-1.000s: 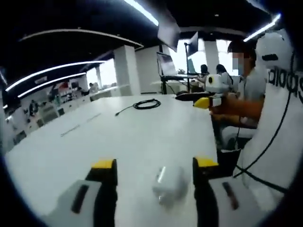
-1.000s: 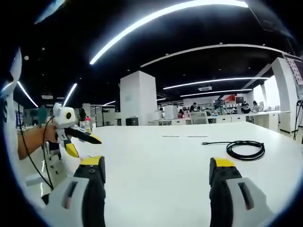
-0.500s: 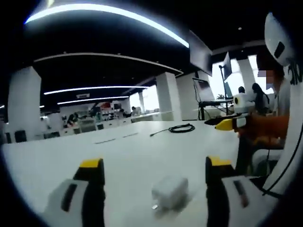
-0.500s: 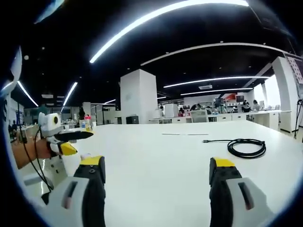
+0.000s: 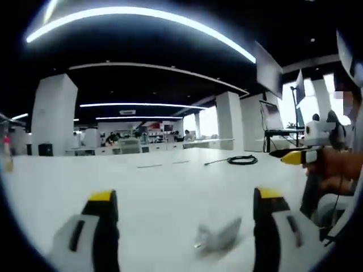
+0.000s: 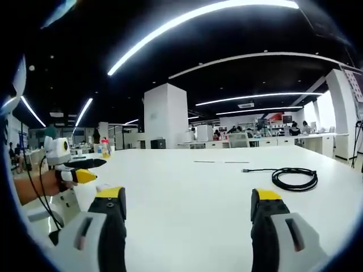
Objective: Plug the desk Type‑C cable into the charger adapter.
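Jaws spread wide on left gripper (image 5: 181, 195) and right gripper (image 6: 187, 195), nothing held. Between the left jaws, near the right one — blurred white charger adapter (image 5: 218, 238) lying on white desk (image 6: 187, 170). Farther off — coiled black Type-C cable (image 6: 292, 177), free end pointing left.

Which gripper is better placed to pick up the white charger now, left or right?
Left. The charger lies on the table between the open left gripper jaws. The right gripper, also open, faces the coiled cable instead.
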Motion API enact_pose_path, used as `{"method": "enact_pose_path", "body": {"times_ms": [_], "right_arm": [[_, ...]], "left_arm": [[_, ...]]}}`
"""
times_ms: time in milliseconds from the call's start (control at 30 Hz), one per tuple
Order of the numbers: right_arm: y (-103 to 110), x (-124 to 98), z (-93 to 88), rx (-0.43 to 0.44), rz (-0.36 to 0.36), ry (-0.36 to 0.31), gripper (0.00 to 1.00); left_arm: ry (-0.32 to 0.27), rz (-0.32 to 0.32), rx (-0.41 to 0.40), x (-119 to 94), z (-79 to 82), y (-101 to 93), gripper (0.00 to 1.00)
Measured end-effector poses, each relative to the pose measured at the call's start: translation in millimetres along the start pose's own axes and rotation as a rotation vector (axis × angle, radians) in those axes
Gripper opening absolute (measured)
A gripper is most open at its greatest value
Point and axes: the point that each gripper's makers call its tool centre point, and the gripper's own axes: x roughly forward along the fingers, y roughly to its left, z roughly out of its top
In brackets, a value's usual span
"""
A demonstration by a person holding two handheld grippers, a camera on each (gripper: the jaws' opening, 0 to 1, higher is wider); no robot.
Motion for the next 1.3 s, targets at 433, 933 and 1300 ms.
{"method": "enact_pose_path", "body": {"times_ms": [433,933,1300], "right_arm": [[-2,0,-1.7,-0.016,-0.003,0.013,0.93],[-81,18,1.0,-0.205,-0.062,0.166,0.81],[-160,45,-16.3,-0.239,-0.119,0.34,0.59]], "left_arm": [[-0.003,0.015,0.008,0,2.1,7.3,1.0],[-0.009,-0.016,0.008,0,2.0,6.2,1.0],[-0.015,-0.028,0.013,-1,5.1,8.0,0.98]]}}
